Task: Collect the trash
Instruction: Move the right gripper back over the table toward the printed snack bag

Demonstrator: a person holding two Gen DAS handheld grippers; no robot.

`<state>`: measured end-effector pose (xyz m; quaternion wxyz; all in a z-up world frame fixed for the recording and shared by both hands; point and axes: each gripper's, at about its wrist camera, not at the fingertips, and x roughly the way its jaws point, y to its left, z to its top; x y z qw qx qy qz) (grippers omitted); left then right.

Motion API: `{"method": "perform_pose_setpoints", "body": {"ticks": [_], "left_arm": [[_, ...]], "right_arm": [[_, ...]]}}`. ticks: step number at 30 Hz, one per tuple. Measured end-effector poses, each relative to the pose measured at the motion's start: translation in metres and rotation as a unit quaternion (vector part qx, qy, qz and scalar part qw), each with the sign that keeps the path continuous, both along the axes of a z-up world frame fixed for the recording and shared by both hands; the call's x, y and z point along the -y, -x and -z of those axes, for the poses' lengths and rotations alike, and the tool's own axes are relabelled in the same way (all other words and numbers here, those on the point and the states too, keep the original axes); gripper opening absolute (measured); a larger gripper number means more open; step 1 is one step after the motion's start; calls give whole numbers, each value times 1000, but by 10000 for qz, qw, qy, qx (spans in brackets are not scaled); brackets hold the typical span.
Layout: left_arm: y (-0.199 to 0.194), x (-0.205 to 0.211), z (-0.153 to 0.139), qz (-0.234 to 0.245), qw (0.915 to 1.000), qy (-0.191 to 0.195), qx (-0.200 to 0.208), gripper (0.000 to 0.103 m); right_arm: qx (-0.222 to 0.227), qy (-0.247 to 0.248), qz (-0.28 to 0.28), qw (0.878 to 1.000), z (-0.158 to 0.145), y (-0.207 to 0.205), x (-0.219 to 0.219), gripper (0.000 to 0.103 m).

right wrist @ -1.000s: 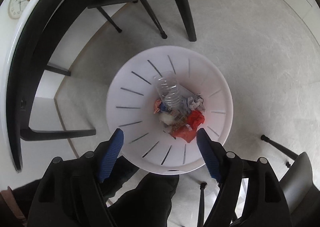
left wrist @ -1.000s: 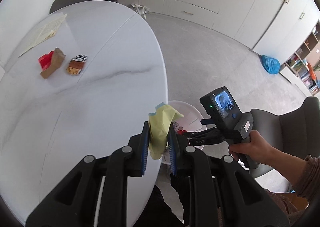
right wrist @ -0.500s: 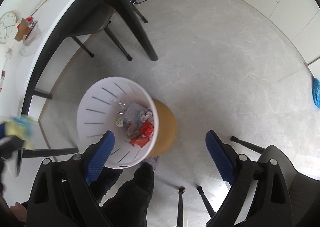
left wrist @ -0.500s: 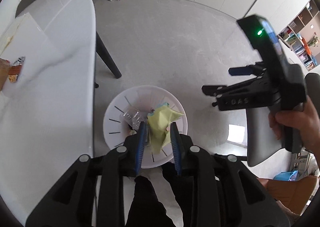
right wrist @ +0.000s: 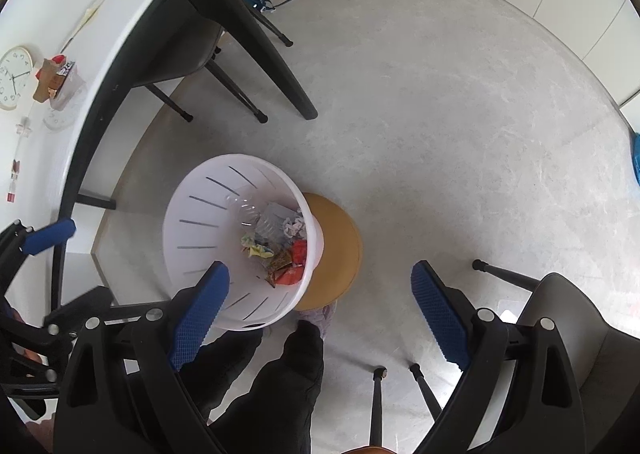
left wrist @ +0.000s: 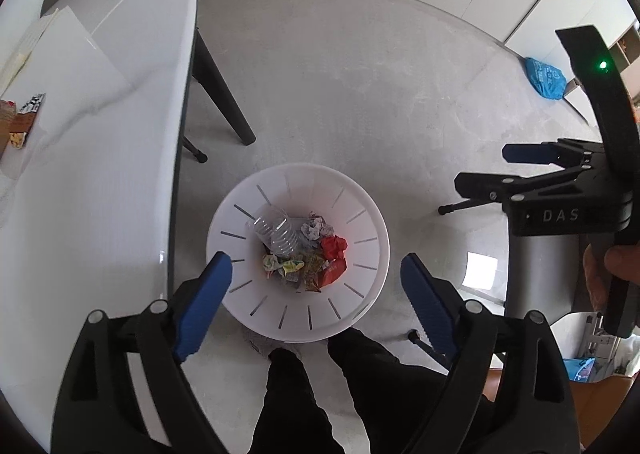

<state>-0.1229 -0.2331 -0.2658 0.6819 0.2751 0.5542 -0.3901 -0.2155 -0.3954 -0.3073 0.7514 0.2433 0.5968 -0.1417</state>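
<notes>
Drop step just finishing: left tongs (left wrist: 316, 290) hovering straight over the white slotted wastebasket (left wrist: 240, 294), jaws just sprung apart and nothing between them, the yellow-green crumpled paper (left wrist: 286, 265) now lying in the basket among a clear plastic bottle (left wrist: 276, 234), a grey paper ball (left wrist: 316, 230) and red wrappers (left wrist: 334, 248). Right tongs (right wrist: 320, 308) likewise spread wide and empty, pulled off toward 3 o'clock of the basket, above bare floor and a round wooden stool (right wrist: 340, 250) on which the basket appears to rest. Likely next: a swing back toward 9 o'clock to the white marble bench (left wrist: 100, 158), where snack wrappers (left wrist: 24, 122) wait at its far left edge, well apart from the basket. In the way: the bench rim, its dark legs (left wrist: 224, 102), chair legs at 5 o'clock, and the person's own legs (left wrist: 304, 394) below the basket. Also a blue bag (left wrist: 546, 76) on the floor at 2 o'clock.
</notes>
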Motion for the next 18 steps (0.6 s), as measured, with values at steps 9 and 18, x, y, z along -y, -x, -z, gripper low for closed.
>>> {"method": "perform_pose_setpoints", "body": {"ticks": [9,18], "left_arm": [[-32,-22,-69,-498,9969,506,353,91],[-90,-82,-121,-1452,9833,779,774,95]], "right_arm": [[517,180,-208,9983,-45,-32,-12,92],[1211,278,-658,9901,-104,-98,-48,98]]}}
